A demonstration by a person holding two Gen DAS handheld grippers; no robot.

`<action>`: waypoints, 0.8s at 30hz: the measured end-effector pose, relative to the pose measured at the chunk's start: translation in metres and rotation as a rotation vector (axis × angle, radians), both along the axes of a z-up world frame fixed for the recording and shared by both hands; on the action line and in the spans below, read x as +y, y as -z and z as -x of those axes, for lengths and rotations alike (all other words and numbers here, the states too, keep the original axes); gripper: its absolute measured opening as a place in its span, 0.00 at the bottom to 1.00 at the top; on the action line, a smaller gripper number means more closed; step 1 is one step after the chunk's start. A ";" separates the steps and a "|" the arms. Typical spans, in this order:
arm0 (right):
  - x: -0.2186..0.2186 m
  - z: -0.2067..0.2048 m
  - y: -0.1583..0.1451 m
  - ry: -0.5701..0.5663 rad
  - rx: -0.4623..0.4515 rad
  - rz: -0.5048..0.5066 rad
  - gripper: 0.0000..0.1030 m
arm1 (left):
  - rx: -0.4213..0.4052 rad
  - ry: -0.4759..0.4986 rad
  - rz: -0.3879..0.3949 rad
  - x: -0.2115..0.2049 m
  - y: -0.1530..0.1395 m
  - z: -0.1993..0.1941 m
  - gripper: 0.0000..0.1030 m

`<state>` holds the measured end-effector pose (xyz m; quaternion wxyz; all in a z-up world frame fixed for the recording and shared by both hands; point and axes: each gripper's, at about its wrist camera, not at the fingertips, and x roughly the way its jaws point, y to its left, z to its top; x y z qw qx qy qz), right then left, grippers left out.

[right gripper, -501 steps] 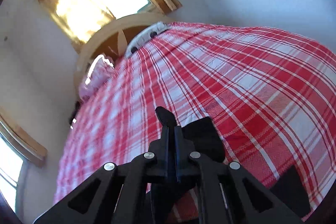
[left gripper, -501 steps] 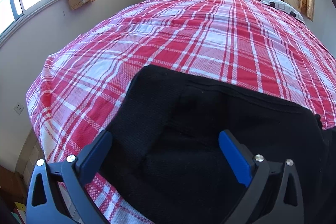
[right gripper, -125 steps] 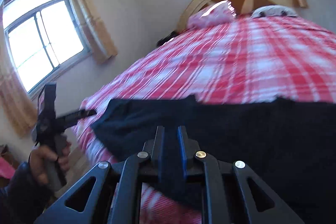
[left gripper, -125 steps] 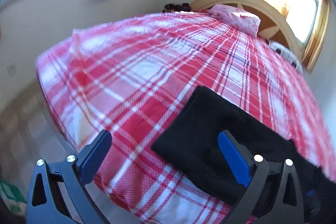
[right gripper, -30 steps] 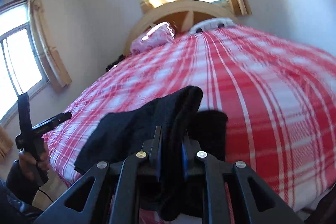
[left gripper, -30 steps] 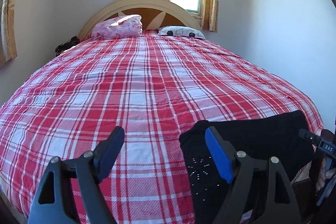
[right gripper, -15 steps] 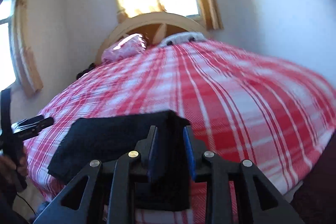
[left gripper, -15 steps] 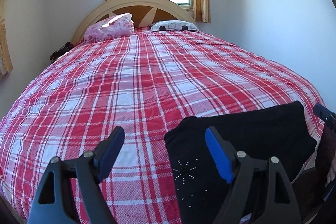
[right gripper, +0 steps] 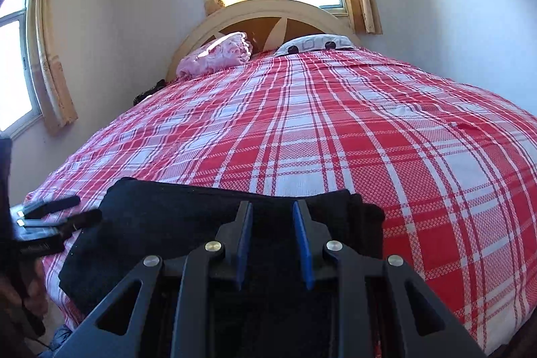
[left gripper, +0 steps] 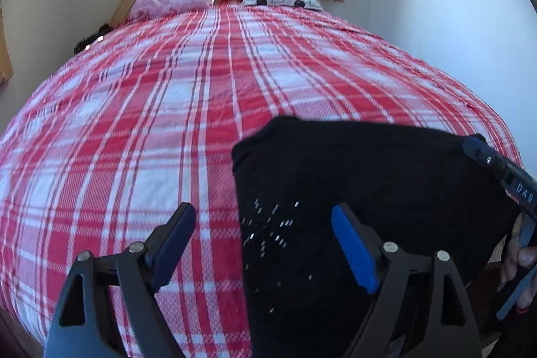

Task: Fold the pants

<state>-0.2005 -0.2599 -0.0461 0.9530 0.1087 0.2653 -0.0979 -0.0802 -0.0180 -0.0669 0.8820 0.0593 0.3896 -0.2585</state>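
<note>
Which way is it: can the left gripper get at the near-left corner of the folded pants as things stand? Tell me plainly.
Probably yes. The left gripper hangs open right over that edge of the black pants, one finger above the plaid bedspread, the other above the cloth, and nothing lies between.
</note>
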 end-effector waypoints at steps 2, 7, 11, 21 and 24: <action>0.001 -0.003 -0.008 -0.009 0.037 0.016 0.26 | 0.073 -0.012 0.060 0.014 0.011 0.001 0.84; 0.029 -0.019 -0.052 -0.178 -0.026 0.039 0.26 | 0.102 -0.007 0.098 0.019 0.011 0.006 0.84; 0.070 -0.080 -0.060 -0.472 0.067 -0.080 0.26 | 0.128 -0.008 0.108 0.016 0.011 0.009 0.84; 0.158 -0.189 -0.006 -0.751 0.366 0.099 0.26 | 0.121 -0.018 0.071 0.013 0.013 0.014 0.84; 0.163 -0.204 0.007 -0.764 0.435 0.201 0.26 | 0.112 -0.011 0.065 0.012 0.014 0.015 0.83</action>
